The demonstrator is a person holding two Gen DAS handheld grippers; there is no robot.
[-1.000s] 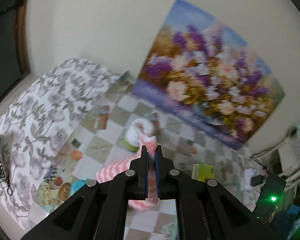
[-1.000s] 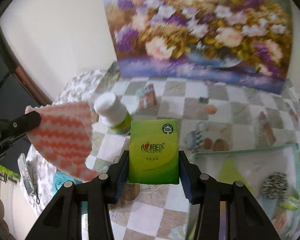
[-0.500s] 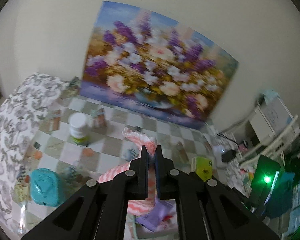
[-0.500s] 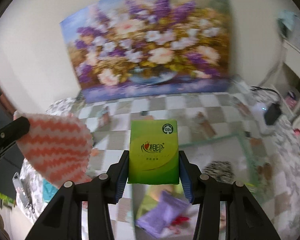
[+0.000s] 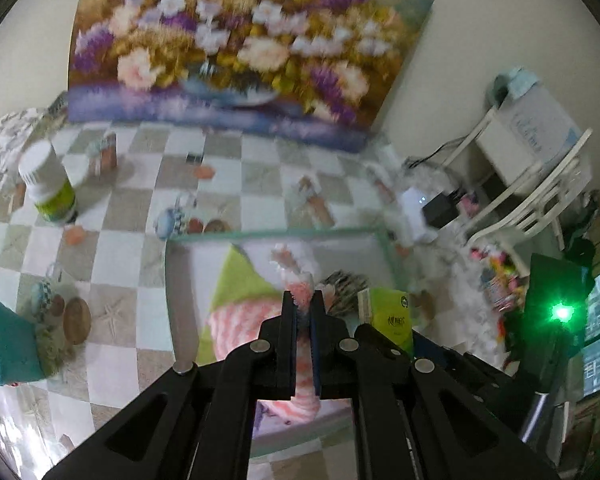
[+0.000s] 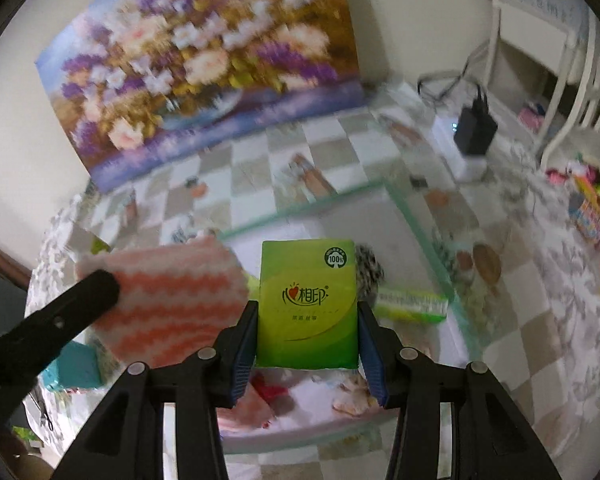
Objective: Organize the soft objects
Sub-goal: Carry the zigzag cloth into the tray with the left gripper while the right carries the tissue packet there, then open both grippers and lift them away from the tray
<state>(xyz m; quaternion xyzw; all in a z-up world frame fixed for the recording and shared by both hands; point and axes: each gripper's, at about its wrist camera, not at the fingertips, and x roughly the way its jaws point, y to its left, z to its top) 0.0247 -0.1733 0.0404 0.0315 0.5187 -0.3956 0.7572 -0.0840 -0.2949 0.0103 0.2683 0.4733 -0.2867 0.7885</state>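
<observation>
My left gripper [image 5: 303,300] is shut on a pink-and-white zigzag cloth [image 5: 240,328], which hangs over a clear bin [image 5: 276,233] with a pale green rim. The same cloth [image 6: 172,300] shows at the left of the right wrist view, pinched by the left gripper's fingers [image 6: 96,288]. My right gripper [image 6: 307,312] is shut on a green tissue pack [image 6: 308,304], held upright above the bin [image 6: 428,236]. That pack [image 5: 392,316] also shows at the right in the left wrist view. Inside the bin lie a black-and-white patterned item [image 6: 370,268], a green packet [image 6: 412,304] and other soft things.
A white bottle with a green label [image 5: 50,184] stands on the checkered tablecloth [image 5: 260,176] at the left, and a teal box [image 5: 4,344] sits nearer. A flower painting [image 5: 236,48] leans on the wall. A black charger [image 6: 474,128] and a white chair [image 5: 540,184] are to the right.
Both grippers have swung right, from over the bottle and open tablecloth to above the bin, and sunk a little. The cloth and the tissue pack stay gripped.
</observation>
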